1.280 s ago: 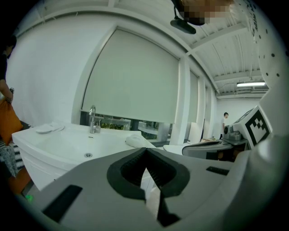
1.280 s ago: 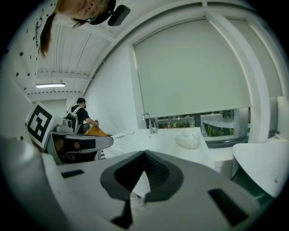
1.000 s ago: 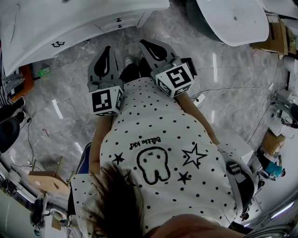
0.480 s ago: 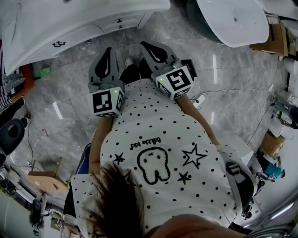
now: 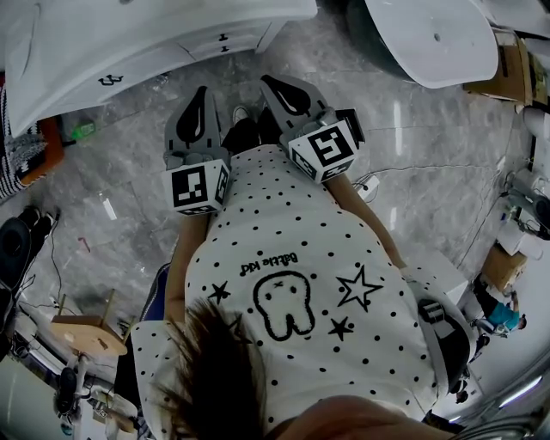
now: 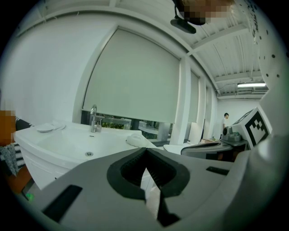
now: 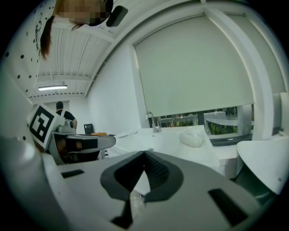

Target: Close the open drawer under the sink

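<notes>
Nothing of mine has moved: my left gripper point(image 5: 200, 93) and right gripper point(image 5: 271, 83) hang over the floor point(image 5: 129, 163), jaws pressed together and empty. The drawer point(image 5: 110, 82) is ahead under the sink point(image 5: 172, 21). From up here I can't tell how far out it is.

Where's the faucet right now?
In the left gripper view the faucet stands left of centre at the back of the sink, left of the white cloth.

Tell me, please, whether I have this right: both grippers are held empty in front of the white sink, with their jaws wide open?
Not quite: the jaws are shut, not wide open. The left gripper view shows the left gripper with its tips meeting, and the right gripper view shows the same for the right gripper. Both are indeed empty and held in front of the white sink.
</notes>
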`<state>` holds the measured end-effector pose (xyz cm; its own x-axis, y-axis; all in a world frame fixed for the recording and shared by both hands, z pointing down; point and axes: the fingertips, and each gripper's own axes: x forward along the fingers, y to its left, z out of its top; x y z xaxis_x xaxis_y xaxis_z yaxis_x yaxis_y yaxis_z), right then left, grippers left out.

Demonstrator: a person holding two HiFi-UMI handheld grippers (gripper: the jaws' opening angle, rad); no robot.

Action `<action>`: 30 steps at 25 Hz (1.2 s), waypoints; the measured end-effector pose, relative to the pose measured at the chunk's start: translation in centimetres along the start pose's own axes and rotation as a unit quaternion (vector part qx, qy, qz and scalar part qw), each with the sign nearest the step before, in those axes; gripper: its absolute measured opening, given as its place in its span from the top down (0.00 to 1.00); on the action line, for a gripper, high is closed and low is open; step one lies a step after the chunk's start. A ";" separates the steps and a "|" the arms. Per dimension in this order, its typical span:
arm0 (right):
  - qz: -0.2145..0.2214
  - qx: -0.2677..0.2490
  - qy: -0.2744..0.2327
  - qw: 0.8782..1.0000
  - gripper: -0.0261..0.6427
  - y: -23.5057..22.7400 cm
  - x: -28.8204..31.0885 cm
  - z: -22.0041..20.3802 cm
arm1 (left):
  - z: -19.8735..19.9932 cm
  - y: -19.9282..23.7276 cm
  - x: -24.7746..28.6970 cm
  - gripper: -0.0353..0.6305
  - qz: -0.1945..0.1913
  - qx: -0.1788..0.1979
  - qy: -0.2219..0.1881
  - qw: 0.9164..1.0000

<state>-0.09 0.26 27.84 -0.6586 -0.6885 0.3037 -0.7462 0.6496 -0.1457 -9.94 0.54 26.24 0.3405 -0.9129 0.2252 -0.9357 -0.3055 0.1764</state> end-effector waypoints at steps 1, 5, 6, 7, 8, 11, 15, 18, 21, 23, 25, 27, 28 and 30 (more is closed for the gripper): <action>0.000 0.000 0.000 1.000 0.94 0.0 0.0 0.0 | 0.0 0.0 0.0 0.94 0.000 0.000 0.001 1.000; 0.000 0.000 0.001 1.000 0.94 0.0 0.1 0.0 | 0.0 0.0 0.1 0.94 -0.001 -0.001 0.002 1.000; -0.001 0.000 0.001 1.000 0.94 -0.1 0.1 0.0 | -0.1 0.0 0.1 0.94 -0.001 -0.001 0.002 1.000; -0.001 0.001 0.002 1.000 0.94 -0.1 0.0 -0.1 | -0.1 0.0 0.1 0.94 -0.001 -0.002 0.003 1.000; -0.001 0.001 0.002 1.000 0.94 -0.1 0.0 -0.1 | -0.2 0.0 0.1 0.94 -0.002 -0.002 0.004 1.000; -0.003 0.001 0.002 1.000 0.94 -0.3 -0.1 -0.2 | -0.2 -0.2 0.3 0.94 -0.004 -0.001 0.004 1.000; -0.004 0.002 0.002 1.000 0.94 -0.5 -0.1 -0.2 | -0.2 -0.2 0.5 0.94 -0.004 -0.002 0.004 1.000; -0.004 0.002 0.002 1.000 0.94 -0.7 -0.1 -0.2 | -0.1 -0.4 0.6 0.94 -0.004 -0.001 0.003 1.000; 0.000 -0.002 0.005 1.000 0.94 -0.7 0.0 -0.2 | -0.1 -0.4 0.7 0.94 -0.004 -0.001 0.004 1.000; 0.002 -0.004 0.007 1.000 0.94 -0.6 0.0 -0.2 | -0.2 -0.4 0.8 0.94 -0.005 -0.001 0.005 1.000; 0.001 -0.003 0.007 1.000 0.94 -0.8 0.0 -0.2 | -0.2 -0.5 0.9 0.94 -0.006 -0.001 0.006 1.000; -0.001 -0.002 0.007 1.000 0.94 -1.0 -0.1 -0.3 | -0.3 -0.6 1.0 0.94 -0.006 -0.001 0.007 1.000; -0.001 -0.001 0.008 1.000 0.94 -1.1 -0.1 -0.3 | -0.3 -0.7 1.1 0.94 -0.006 -0.001 0.007 1.000; -0.001 -0.001 0.008 1.000 0.94 -1.1 -0.2 -0.3 | -0.2 -0.8 1.1 0.94 -0.006 -0.002 0.008 1.000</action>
<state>0.89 -0.20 28.19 -0.6551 -0.6849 0.3191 -0.7477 0.6486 -0.1428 -8.83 -0.14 26.56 0.3536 -0.9047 0.2375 -0.9310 -0.3158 0.1832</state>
